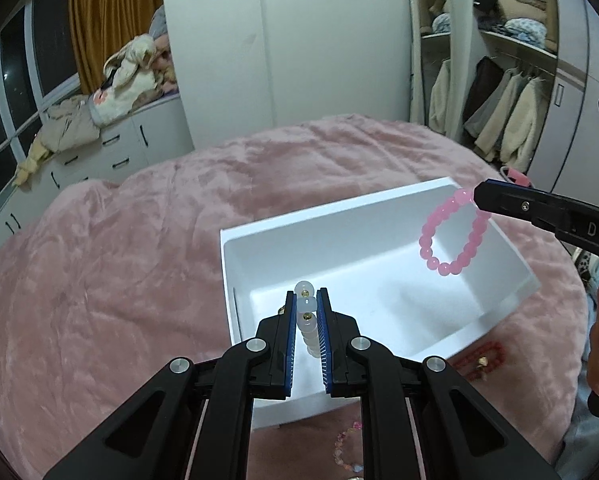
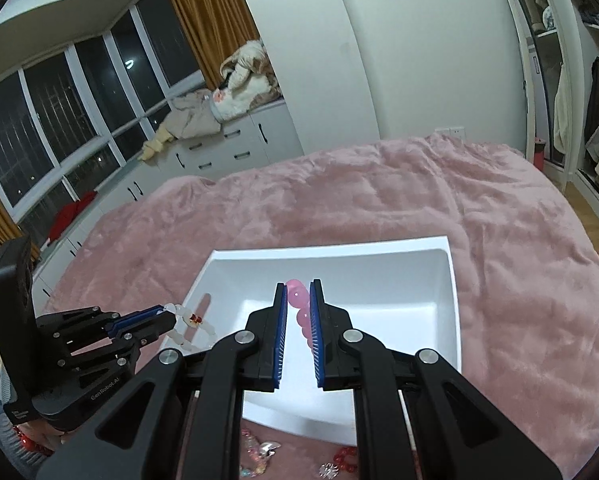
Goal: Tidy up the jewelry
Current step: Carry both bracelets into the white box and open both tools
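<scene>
Nearest, loose pieces still lie on the pink blanket (image 2: 399, 208) by the box's near edge — a red bracelet (image 1: 479, 358), a pastel bracelet (image 2: 255, 452). Above the empty white box (image 2: 453, 280), the left gripper (image 1: 305, 312) pinches a white bracelet (image 1: 308, 334) and the right gripper (image 2: 297, 304) clamps a pink bracelet (image 1: 453, 236) — neither dropped yet, so sorting looks barely begun.

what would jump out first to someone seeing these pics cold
The pink bead bracelet dangles from the right gripper, hanging over the far end of the white box on the pink blanket. Next, the left gripper is shut on a white bead bracelet above the box's near end.
</scene>
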Motion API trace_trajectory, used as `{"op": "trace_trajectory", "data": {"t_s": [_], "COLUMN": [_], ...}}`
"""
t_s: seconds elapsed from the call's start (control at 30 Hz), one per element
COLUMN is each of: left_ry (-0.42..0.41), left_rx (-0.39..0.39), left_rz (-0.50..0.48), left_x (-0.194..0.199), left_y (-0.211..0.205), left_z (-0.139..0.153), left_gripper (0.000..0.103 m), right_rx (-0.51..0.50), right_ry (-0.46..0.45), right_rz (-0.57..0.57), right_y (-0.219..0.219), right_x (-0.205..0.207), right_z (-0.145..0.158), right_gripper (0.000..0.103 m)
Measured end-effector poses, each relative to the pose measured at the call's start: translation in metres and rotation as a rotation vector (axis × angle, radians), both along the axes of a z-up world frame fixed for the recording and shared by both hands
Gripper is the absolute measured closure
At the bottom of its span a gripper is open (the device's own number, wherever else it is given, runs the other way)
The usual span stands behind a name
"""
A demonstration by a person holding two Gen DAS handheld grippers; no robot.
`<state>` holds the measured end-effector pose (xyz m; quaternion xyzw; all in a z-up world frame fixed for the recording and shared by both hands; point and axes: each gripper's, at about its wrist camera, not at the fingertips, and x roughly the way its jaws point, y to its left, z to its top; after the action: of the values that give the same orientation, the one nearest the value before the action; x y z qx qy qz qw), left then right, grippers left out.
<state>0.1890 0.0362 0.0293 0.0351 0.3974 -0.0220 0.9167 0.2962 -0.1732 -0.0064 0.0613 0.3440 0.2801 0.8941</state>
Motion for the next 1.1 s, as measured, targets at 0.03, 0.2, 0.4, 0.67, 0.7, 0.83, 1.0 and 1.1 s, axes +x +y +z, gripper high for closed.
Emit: {"op": "trace_trajectory", "data": {"t_s": [0.03,0.2,0.4,0.67,0.7,0.83,1.0,1.1], "left_ry": [0.008,0.054,0.116,0.169,0.172,0.141,0.113,0.084], "left_rx": [0.002,0.015,0.006,-0.025,-0.025,-0.015,-0.026,-0.031], "left_rz": [0.005,0.027,0.045,0.071,0.070,0.068,0.047,0.034], "left_x": [0.003,0.015,0.025,0.034,0.033,0.030,0.021,0.011], "left_y": [0.001,0.003,0.007,0.019,0.019,0.018,0.012,0.009], "left_z": [-0.004,-0.027,-0.055,-0.072,-0.072,-0.065,-0.053,-0.042], "left_gripper": [0.088,0.088,0.088,0.088,0.088,0.068,0.062,0.047], "right_rx": [-0.011,-0.061,-0.078,-0.081,-0.079,-0.072,-0.060,-0.074], "right_ry": [0.006,0.042,0.086,0.137,0.150,0.157,0.133,0.108], "right_rz": [0.000,0.010,0.007,-0.015,-0.012,-0.001,-0.002,-0.005], "right_y": [0.003,0.018,0.028,0.030,0.030,0.028,0.020,0.016], "right_x": [0.002,0.009,0.015,0.026,0.026,0.020,0.009,0.001], "right_z": [-0.005,-0.029,-0.052,-0.066,-0.068,-0.067,-0.053,-0.042], "right_gripper": [0.091,0.091,0.091,0.091,0.091,0.089,0.074,0.052]}}
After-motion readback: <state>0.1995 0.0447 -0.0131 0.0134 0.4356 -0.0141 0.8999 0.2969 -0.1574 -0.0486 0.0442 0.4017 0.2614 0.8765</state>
